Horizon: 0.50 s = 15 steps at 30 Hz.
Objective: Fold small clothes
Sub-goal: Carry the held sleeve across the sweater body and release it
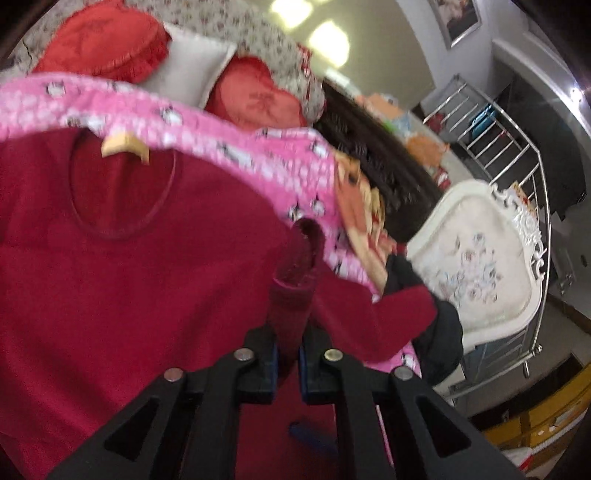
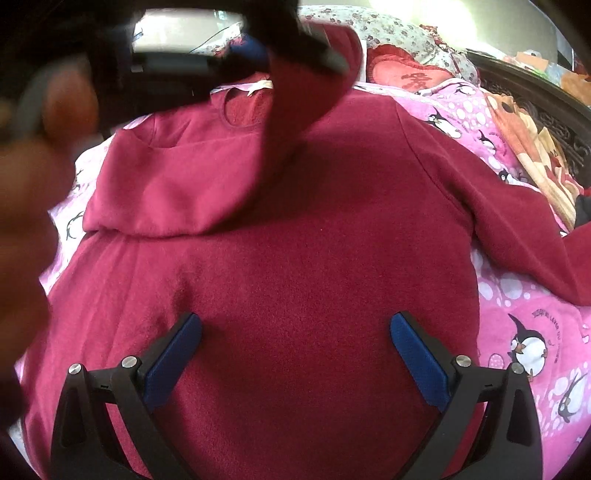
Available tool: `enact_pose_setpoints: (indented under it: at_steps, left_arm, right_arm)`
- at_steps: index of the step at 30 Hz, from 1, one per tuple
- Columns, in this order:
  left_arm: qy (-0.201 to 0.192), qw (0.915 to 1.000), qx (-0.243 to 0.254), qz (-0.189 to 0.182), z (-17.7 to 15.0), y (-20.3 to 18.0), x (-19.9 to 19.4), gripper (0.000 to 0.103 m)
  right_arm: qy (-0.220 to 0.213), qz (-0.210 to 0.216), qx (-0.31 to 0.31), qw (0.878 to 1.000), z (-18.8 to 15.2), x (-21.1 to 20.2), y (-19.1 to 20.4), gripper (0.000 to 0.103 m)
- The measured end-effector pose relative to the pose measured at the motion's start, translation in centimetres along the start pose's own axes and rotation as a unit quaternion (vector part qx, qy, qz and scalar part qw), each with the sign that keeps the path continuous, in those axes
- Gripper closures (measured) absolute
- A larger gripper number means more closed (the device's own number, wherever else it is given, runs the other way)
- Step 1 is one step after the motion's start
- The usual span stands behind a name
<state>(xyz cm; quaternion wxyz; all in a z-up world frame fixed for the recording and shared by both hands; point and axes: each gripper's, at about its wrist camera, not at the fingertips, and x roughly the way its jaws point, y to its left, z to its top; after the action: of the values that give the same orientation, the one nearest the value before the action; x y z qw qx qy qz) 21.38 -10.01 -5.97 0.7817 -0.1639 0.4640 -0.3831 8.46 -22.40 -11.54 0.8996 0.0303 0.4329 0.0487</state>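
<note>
A dark red fleece sweater [image 2: 295,240] lies flat on a pink penguin-print sheet [image 2: 524,325], neck hole away from me. My left gripper [image 1: 288,354] is shut on the cuff of one red sleeve [image 1: 295,273] and holds it up over the sweater body [image 1: 129,266]. In the right wrist view that lifted sleeve [image 2: 295,103] hangs from the blurred left gripper [image 2: 295,33] at the top. The sweater's left shoulder is folded inward. The other sleeve [image 2: 517,221] lies spread to the right. My right gripper [image 2: 295,347] is open and empty, low over the sweater's lower body.
Red cushions [image 1: 107,40] and a white pillow [image 1: 192,70] lie at the bed's head. A dark carved bed frame [image 1: 369,147], a white ornate chair [image 1: 480,258] and a metal rack [image 1: 498,147] stand to the right. A blurred hand [image 2: 29,206] fills the right view's left edge.
</note>
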Motion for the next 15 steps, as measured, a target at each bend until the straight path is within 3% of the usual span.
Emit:
enact_pose_setpoints:
  at_steps: [2,3,4,8,10,11,12,15]
  left_arm:
    - [0.014,0.9999,0.003,0.003,-0.3,0.0,0.4,0.072]
    - [0.021,0.9998,0.004,-0.002,-0.5,0.0,0.5,0.049]
    - [0.025,0.9997,0.007,-0.004,-0.8,0.0,0.3,0.038]
    - [0.013,0.9998,0.013,-0.006,-1.4,-0.2,-2.3,0.037]
    - [-0.017,0.9995,0.009,0.024,-1.7,1.0,-4.7,0.037]
    - [-0.033,0.9984,0.006,0.045,-1.8,1.9,-6.0,0.037]
    - [-0.059,0.9942,-0.002,0.09,-1.9,3.4,-7.8,0.037]
    - [-0.109,0.9765,-0.035,0.183,-2.1,7.4,-11.3,0.037]
  right_arm:
    - [-0.001,0.001,0.001,1.0,0.0,0.0,0.0,0.024]
    - [-0.001,0.002,0.001,1.0,0.0,0.0,-0.1,0.024]
    - [-0.001,0.003,0.002,1.0,0.0,0.0,-0.1,0.024]
    - [-0.001,0.003,0.002,1.0,0.0,0.0,0.0,0.024]
    - [0.0,0.003,0.002,1.0,0.0,0.0,0.0,0.024]
    - [0.0,0.003,0.002,1.0,0.0,-0.1,0.0,0.024]
    - [0.001,0.002,0.004,1.0,0.0,-0.2,0.0,0.025]
    - [0.002,0.007,0.001,1.0,0.9,-1.8,-0.1,0.042]
